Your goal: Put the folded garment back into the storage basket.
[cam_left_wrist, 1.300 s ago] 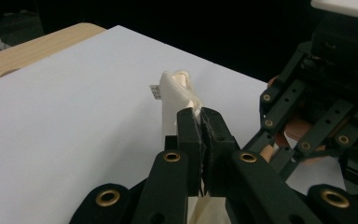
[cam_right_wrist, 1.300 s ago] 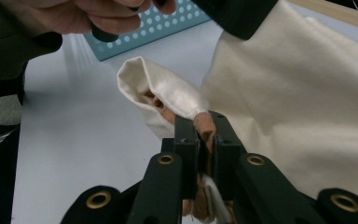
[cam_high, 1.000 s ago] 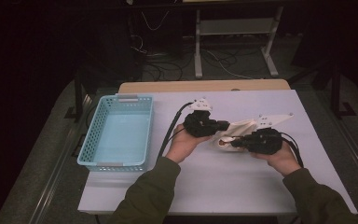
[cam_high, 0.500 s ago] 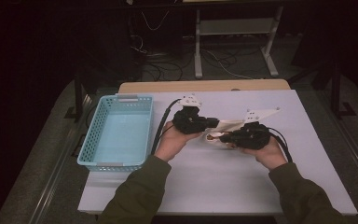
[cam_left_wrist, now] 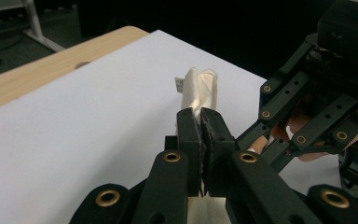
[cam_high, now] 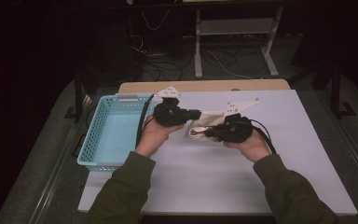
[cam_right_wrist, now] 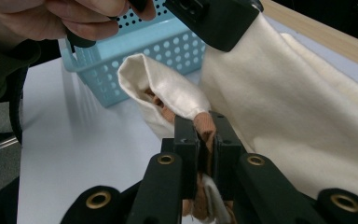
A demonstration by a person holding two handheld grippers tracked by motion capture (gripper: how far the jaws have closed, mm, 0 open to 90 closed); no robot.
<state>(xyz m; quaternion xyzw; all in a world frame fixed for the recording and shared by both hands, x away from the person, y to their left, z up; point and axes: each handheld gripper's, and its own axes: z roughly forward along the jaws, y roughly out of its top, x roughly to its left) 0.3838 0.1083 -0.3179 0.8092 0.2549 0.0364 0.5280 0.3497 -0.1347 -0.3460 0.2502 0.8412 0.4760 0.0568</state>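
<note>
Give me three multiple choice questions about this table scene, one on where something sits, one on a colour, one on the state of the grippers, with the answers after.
1. Where is the perforated plastic basket?
A. At the table's left side, left of both hands
B. At the table's right edge
C. Under the cloth

2. What colour is the basket?
A. Red
B. Light blue
C. Black

3. How do the two grippers stand with the cream fabric cloth?
A. Both open above it
B. Both shut on it
C. One resting inside the basket

Answers: 1 A, the high view shows it left of the left gripper. 2 B, its walls show light blue. 3 B, the left gripper's jaws pinch a fold of the cloth, and the right gripper pinches cloth with a brownish inner layer.
</note>
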